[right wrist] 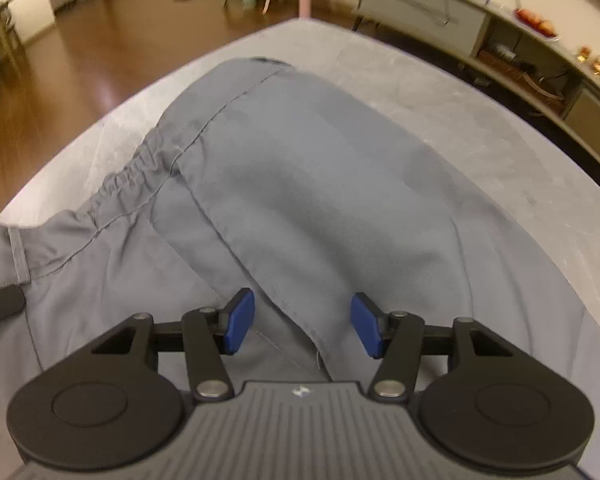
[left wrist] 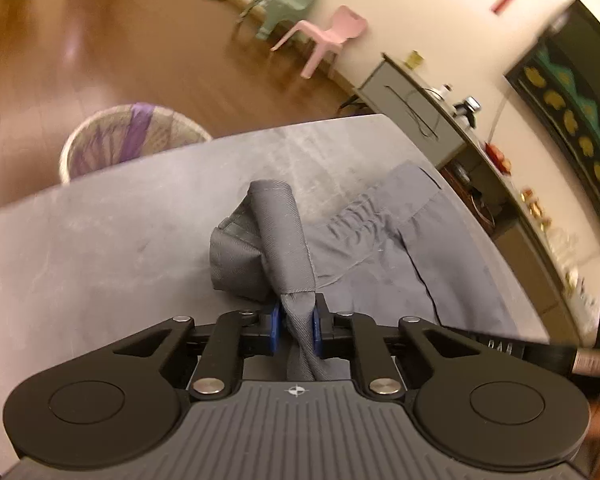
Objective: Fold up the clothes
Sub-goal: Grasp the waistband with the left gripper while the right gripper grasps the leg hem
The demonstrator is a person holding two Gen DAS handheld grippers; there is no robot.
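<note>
A pair of grey trousers (right wrist: 300, 184) with an elastic waistband lies on the grey table (right wrist: 480, 128). My left gripper (left wrist: 296, 326) is shut on a bunched fold of the grey trousers (left wrist: 276, 236) and holds it lifted above the table (left wrist: 120, 224). The rest of the cloth spreads to the right in the left wrist view. My right gripper (right wrist: 302, 326) is open and empty, its blue pads (right wrist: 240, 320) hovering just over a hemmed edge of the trousers. A tip of the left gripper shows at the left edge of the right wrist view (right wrist: 0, 304).
A woven basket (left wrist: 128, 136) with purple cloth stands on the wood floor past the table's left edge. A pink chair (left wrist: 328, 36) and a green chair (left wrist: 288, 4) stand by the far wall. A low sideboard (right wrist: 440, 12) with small items runs along the right.
</note>
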